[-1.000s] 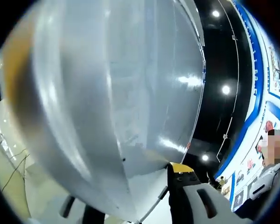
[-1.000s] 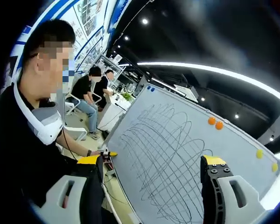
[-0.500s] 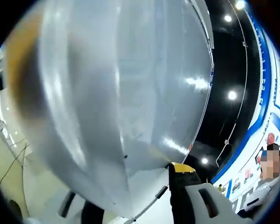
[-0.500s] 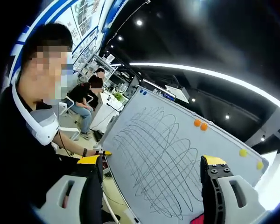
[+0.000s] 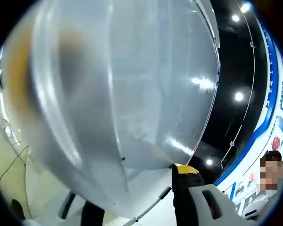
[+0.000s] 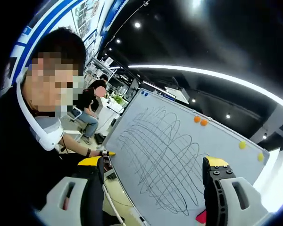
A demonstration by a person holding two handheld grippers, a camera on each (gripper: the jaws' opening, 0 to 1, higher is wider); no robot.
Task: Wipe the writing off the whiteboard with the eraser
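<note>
Dark ceiling with round spot lamps and 1 long bright light strip hung over the room in the right gripper view, and blue-and-white poster walls ran along the side. Straight ahead of the right hand-held gripper (image 6: 153,181) stood 1 whiteboard (image 6: 226,155), its face covered with looping dark scribbles (image 6: 162,162). On it sat 6 round magnets: 2 blue (image 6: 143,93) at the upper corner, 2 orange (image 6: 200,121) along the top edge, 2 yellow (image 6: 250,150) toward the far end. A red object (image 6: 201,217), possibly the eraser, showed at the board's lower edge just beside the right jaw. Both jaws stood wide apart with nothing between them. To the left of that hand-held gripper was 1 person in black (image 6: 23,165), and 2 seated people (image 6: 92,101) farther back.

In the left gripper view, the whiteboard surface (image 5: 132,94) lay very close ahead, blurred and glossy. Of the left hand-held gripper (image 5: 132,212), 1 yellow-tipped jaw showed clearly and the other only dimly; how far open it was I cannot tell.
</note>
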